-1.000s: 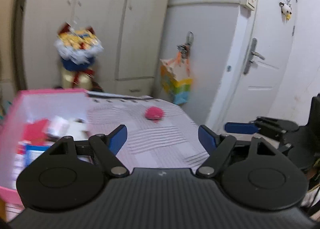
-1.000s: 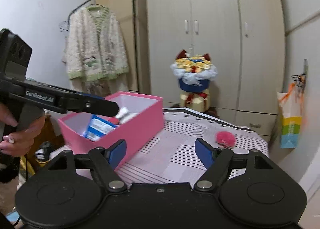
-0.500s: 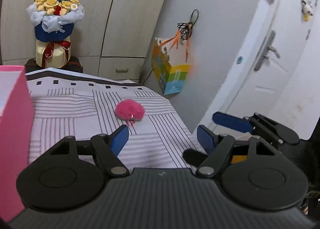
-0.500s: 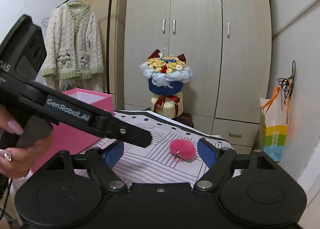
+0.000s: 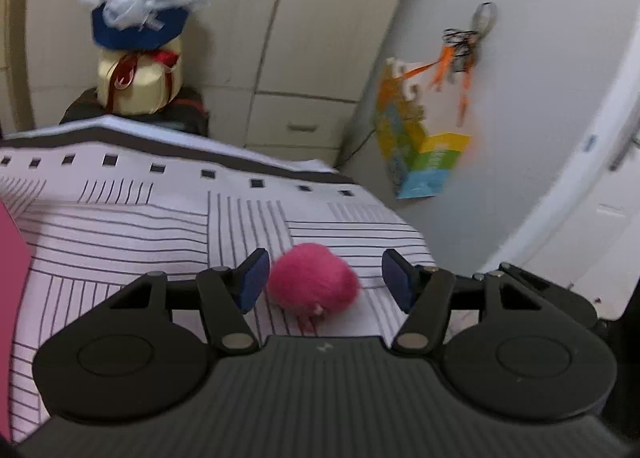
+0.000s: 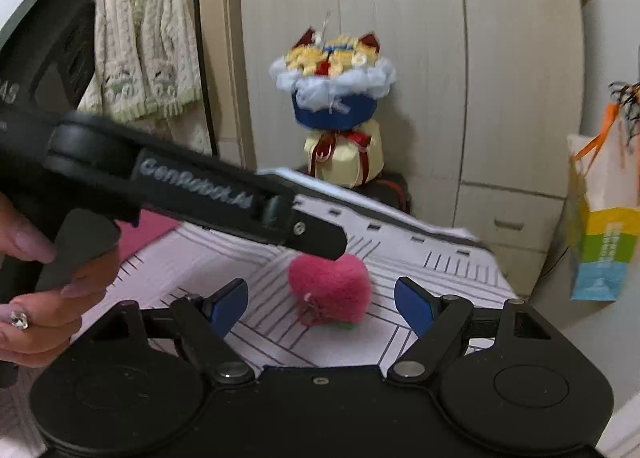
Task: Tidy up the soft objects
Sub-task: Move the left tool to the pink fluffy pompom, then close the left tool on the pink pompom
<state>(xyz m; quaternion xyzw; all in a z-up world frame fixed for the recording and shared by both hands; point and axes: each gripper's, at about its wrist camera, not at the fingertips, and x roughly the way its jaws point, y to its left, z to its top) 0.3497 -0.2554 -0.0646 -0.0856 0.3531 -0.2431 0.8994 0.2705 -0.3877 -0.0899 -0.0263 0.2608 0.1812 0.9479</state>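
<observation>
Left claw (image 5: pixel 322 278): parted, nothing clamped. Its jaws have just been narrowing, with the pink pom-pom (image 5: pixel 313 278) between them; the left blue pad (image 5: pixel 252 278) sits just beside the fluff and the right pad is clear of it.
Left hand pose: the claw tilts down toward the tabletop (image 5: pixel 120 226). From the right wrist view it reaches in from the left as a long black body, its tip just above the pom-pom, while the person's hand (image 6: pixel 44 286) wraps the grip.
Right claw (image 6: pixel 322 308): released and wide, empty, angled down at the same pom-pom from a little further back.
Task object: the pink pom-pom lies on the striped tabletop cloth near the right edge, its short cord toward the cameras.
Risk, off-centre close: the pom-pom sits nearer the left pad, so I judge the closing pads may nudge it sideways rather than trap it.
Risk, crowding: both claws aim at one small thing and could knock together.
Risk, edge: a push right could roll it off the tabletop.
Farther left: the pink box (image 5: pixel 12 258), the likely destination.
Beyond: a flower bouquet (image 6: pixel 334 98) before the wardrobe.
</observation>
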